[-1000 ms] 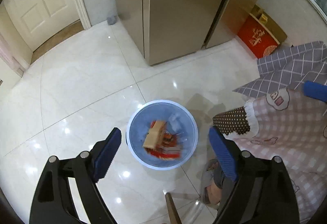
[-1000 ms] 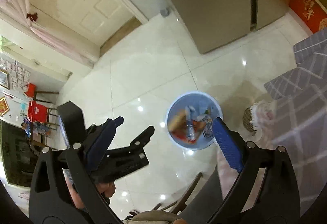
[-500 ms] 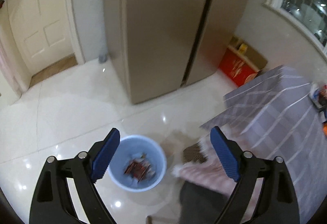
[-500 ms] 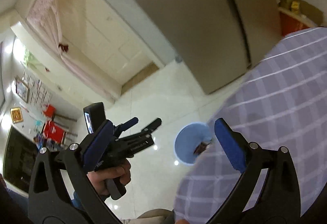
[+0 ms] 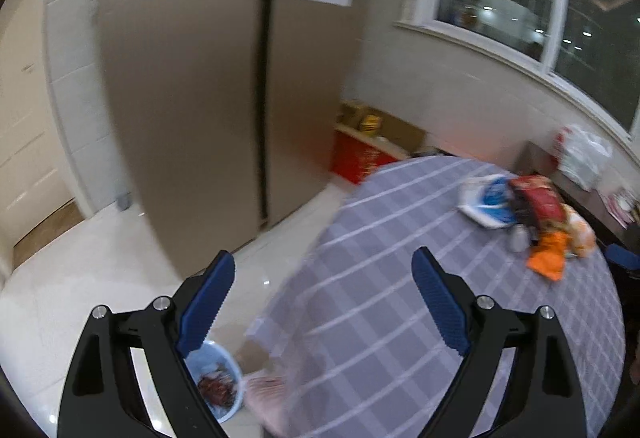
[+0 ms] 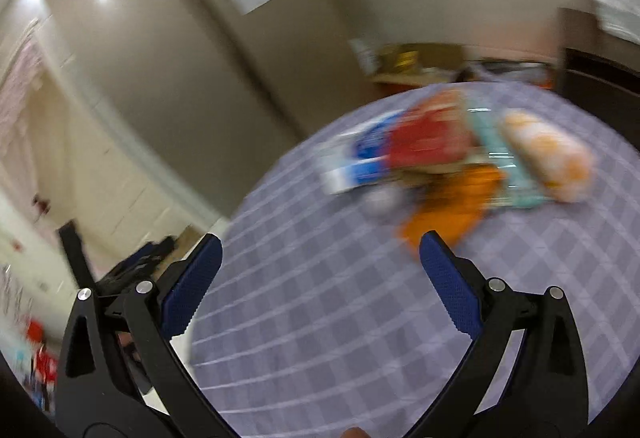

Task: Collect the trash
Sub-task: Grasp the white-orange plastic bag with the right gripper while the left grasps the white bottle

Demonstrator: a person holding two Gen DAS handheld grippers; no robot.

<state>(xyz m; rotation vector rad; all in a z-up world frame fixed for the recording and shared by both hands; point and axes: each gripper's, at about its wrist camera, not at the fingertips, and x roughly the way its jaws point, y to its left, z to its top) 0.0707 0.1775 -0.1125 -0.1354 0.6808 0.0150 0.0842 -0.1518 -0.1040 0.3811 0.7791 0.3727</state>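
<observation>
A pile of trash lies on the round table's purple checked cloth (image 5: 384,302): a blue and white wrapper (image 5: 490,198), a red packet (image 5: 536,194) and an orange wrapper (image 5: 546,256). The right wrist view shows the same pile, blurred: blue and white wrapper (image 6: 360,158), red packet (image 6: 424,138), orange wrapper (image 6: 448,206), orange and white bag (image 6: 548,158). My left gripper (image 5: 324,302) is open and empty, above the table's near edge. My right gripper (image 6: 320,278) is open and empty, over the cloth just short of the pile. A blue bin (image 5: 218,382) holding trash stands on the floor at lower left.
A tall beige fridge (image 5: 192,78) stands behind the table. A red box (image 5: 360,158) sits by the wall under the window. A white plastic bag (image 5: 580,154) lies on a dark cabinet at the right. A door (image 5: 24,118) is at the far left.
Both grippers have swung up and right, away from the bin and over the table. The trash pile has come into view. Both stay open and empty.
</observation>
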